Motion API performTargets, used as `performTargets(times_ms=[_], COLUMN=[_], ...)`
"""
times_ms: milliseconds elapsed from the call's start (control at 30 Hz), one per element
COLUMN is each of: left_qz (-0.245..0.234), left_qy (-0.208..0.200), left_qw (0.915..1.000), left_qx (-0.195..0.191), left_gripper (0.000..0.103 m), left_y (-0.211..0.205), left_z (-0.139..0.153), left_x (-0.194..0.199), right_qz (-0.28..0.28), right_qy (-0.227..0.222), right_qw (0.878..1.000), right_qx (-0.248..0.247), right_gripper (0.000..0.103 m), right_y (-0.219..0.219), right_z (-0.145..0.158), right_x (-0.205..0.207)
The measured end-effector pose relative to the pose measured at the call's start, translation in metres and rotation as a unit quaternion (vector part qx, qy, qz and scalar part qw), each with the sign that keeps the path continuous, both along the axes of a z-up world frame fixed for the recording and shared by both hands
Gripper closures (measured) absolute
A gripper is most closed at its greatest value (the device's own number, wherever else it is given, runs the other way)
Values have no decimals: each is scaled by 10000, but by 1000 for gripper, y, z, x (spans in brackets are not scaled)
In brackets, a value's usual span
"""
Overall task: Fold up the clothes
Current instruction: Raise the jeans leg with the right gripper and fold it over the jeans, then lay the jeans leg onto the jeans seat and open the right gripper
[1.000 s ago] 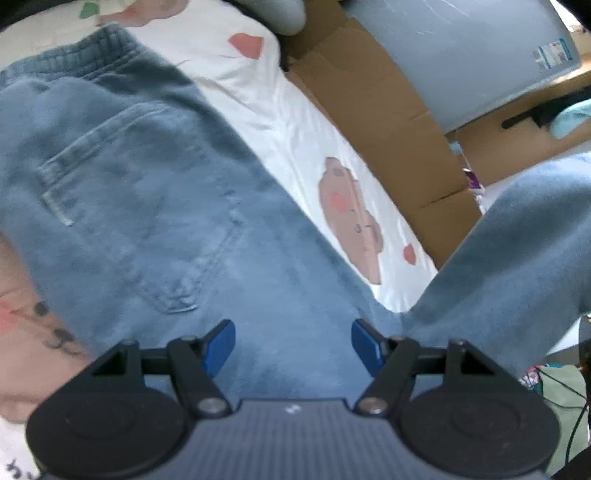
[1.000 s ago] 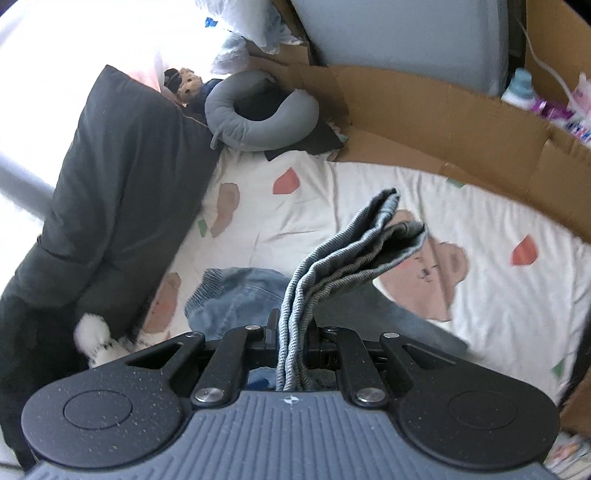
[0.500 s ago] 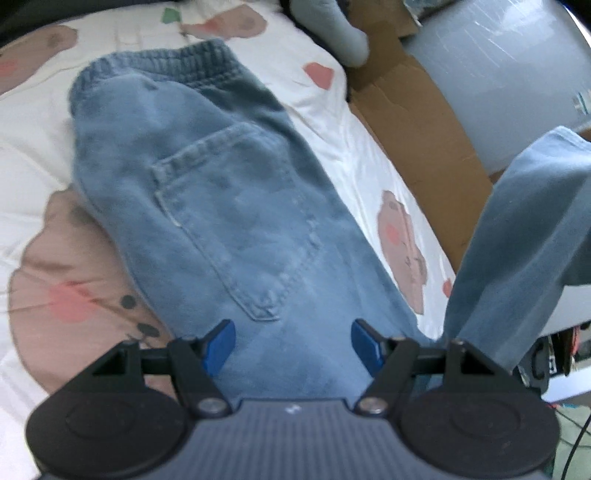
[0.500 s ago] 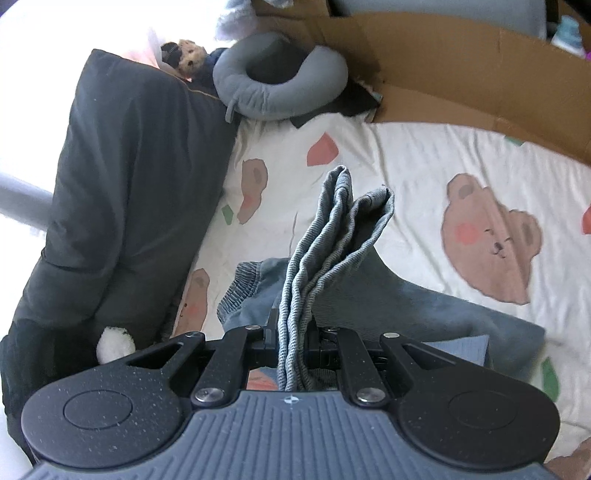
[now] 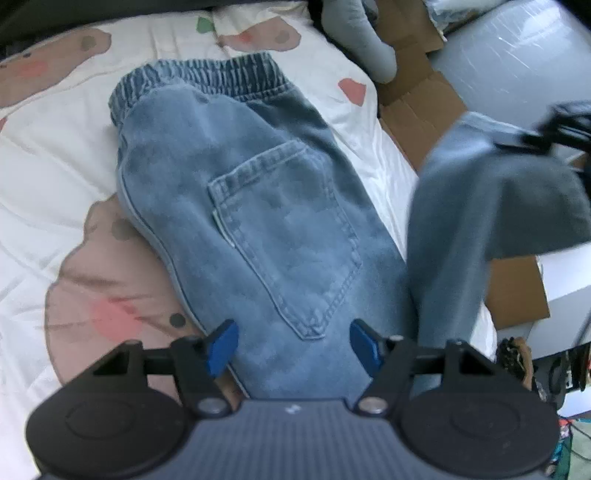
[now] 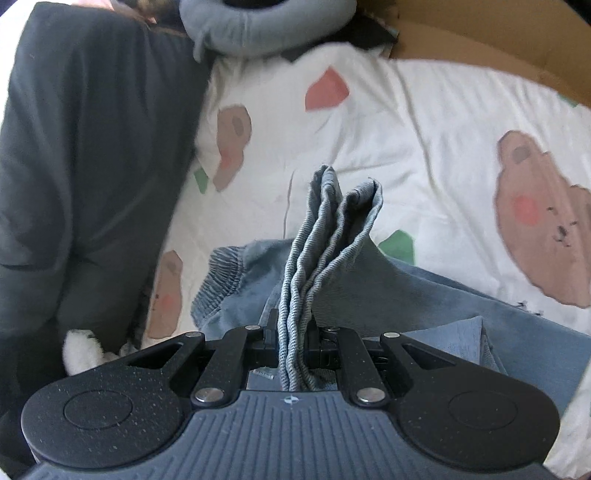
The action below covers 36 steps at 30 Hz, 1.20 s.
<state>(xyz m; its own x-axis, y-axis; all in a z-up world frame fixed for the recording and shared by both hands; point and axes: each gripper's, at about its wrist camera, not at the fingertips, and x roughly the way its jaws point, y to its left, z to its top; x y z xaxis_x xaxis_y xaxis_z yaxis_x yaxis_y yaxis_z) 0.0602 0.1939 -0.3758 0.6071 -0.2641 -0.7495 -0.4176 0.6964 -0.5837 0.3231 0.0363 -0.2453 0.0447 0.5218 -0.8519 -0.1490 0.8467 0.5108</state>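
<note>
The hems (image 6: pixel 332 229), pinched in the right gripper (image 6: pixel 293 347), have been carried toward the waistband (image 5: pixel 207 81) — the fold is nearly closed; the left gripper (image 5: pixel 291 343) is closing, nothing pressed.

Both wrist cameras look steeply down, close over the same jeans (image 5: pixel 258 206).

A white quilt (image 6: pixel 406 122) printed with brown bears is covering the bed, a grey neck pillow (image 6: pixel 266 33) lying beside a dark cushion (image 6: pixel 85 155) and cardboard (image 5: pixel 417 96).
</note>
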Motion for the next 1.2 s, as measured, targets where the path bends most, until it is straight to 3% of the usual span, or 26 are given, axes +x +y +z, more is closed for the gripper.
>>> performTargets(times_ms=[233, 367, 533, 600, 733, 933, 1200], left_qz=[60, 73, 303, 376, 663, 719, 713], left_qy=[-83, -257, -456, -495, -577, -557, -867], left_qw=[9998, 9980, 9977, 9967, 9940, 9942, 9936], left_qx=[144, 581, 396, 528, 654, 568, 93], left_gripper=[38, 38, 38, 38, 38, 38, 34], left_y=[4, -1, -1, 0, 12, 15, 1], left_z=[7, 22, 27, 31, 40, 38, 39], left_x=[-2, -5, -10, -10, -15, -13, 4], right_qz=[140, 129, 327, 503, 1012, 1387, 1591], right_qy=[339, 465, 885, 1015, 652, 250, -21], right_qw=[9992, 9985, 9955, 9936, 9925, 9885, 9869], right_qx=[-170, -250, -21, 38, 203, 540, 257], right_gripper=[93, 93, 73, 55, 39, 33, 31], right_y=[47, 61, 85, 99, 115, 91, 23], right_z=[-49, -70, -92, -91, -62, -35, -50], right_x=[17, 23, 33, 38, 46, 55, 56])
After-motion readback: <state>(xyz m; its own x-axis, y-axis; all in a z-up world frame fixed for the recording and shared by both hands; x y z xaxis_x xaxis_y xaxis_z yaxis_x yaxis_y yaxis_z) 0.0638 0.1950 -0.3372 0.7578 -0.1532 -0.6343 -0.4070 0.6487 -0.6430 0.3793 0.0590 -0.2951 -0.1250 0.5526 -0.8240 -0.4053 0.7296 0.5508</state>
